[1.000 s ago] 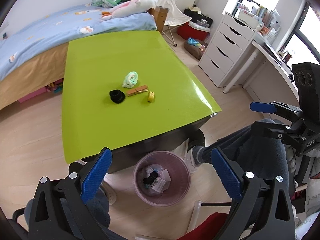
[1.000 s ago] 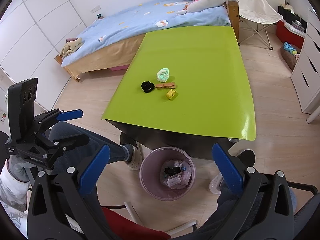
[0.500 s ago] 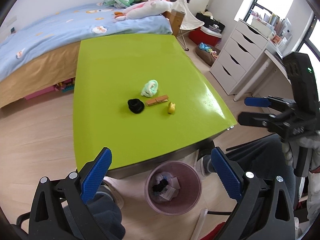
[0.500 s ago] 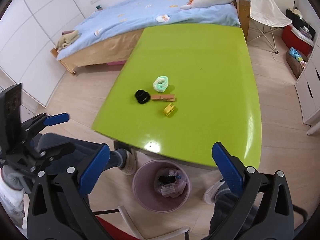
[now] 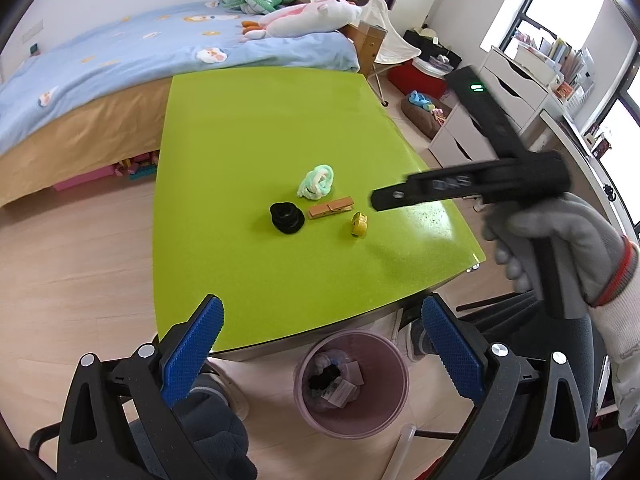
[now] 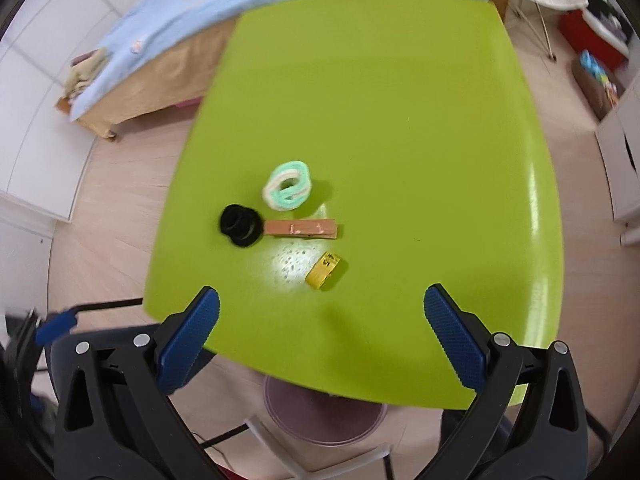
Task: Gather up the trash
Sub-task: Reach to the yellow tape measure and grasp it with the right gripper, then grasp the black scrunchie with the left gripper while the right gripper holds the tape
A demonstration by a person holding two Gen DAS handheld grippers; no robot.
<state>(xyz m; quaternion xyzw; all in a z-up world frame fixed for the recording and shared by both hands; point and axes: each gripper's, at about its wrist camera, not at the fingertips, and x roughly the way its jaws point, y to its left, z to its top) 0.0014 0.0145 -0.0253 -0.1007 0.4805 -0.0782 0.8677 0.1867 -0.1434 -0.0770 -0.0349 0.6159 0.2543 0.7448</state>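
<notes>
Since the earlier frame the right claw has pushed forward over the green table, jaws wide apart and empty, just short of the yellow scrap. The left claw hangs open at the near edge. Only its view shows inside the pink bin, which holds what looks like paper. Beyond lie a clothespin, black ring, and mint loop.

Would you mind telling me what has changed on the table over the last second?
The right gripper has swung forward over the green table, jaws open and empty. The left gripper stays back by the bin, open. The black ring, mint ring, clothespin and yellow piece have not moved.
</notes>
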